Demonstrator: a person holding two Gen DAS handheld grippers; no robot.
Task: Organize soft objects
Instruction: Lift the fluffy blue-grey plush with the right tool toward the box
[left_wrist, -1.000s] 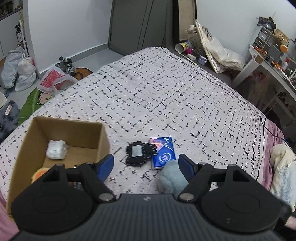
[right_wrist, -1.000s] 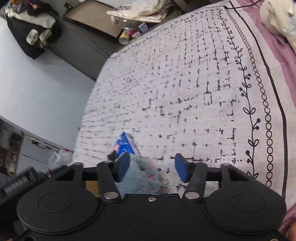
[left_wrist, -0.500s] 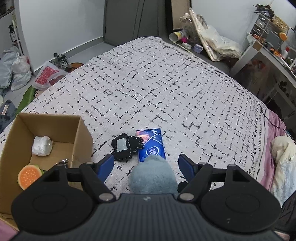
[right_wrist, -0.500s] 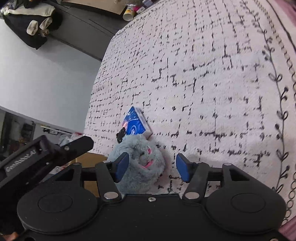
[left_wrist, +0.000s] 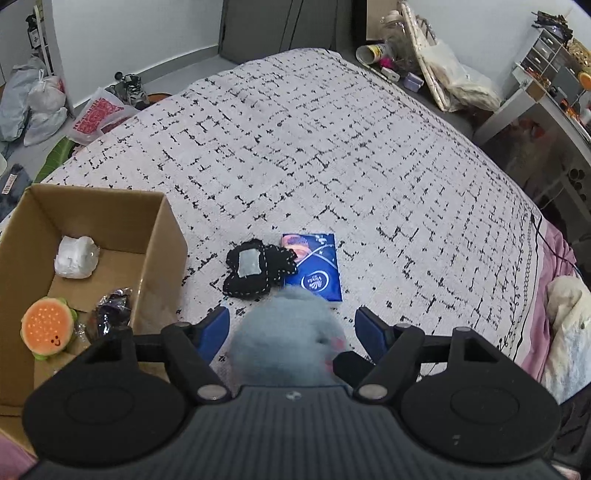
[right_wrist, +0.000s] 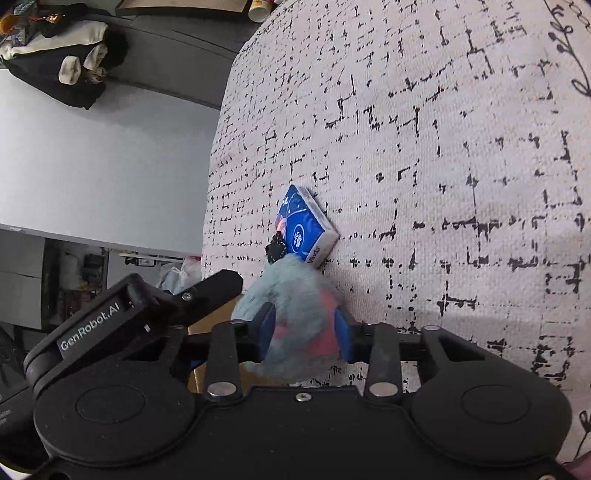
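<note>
The right claw (right_wrist: 304, 326) is closing its blue pads on the fluffy blue-grey plush toy (right_wrist: 295, 314), which half a second ago was sitting loose between wide-apart pads; the fur is now bulging between them, so the pickup looks to be under way. The toy is still lying on the bed (right_wrist: 443, 166), touching the near edge of the blue tissue pack (right_wrist: 306, 225) and just beside the black felt piece (left_wrist: 255, 271).

The left claw (left_wrist: 291, 326) is hanging above the same toy with its pads apart, touching nothing and narrowing slightly. The cardboard box (left_wrist: 162, 236) at its left is already holding a burger plush (left_wrist: 46, 330), a white wad (left_wrist: 75, 256) and a dark crinkled item (left_wrist: 110, 314), so the toy likely belongs there next.

The toy's lower half is hiding behind both claw bodies, its shape is blurring, and the box's near wall is cut off.
</note>
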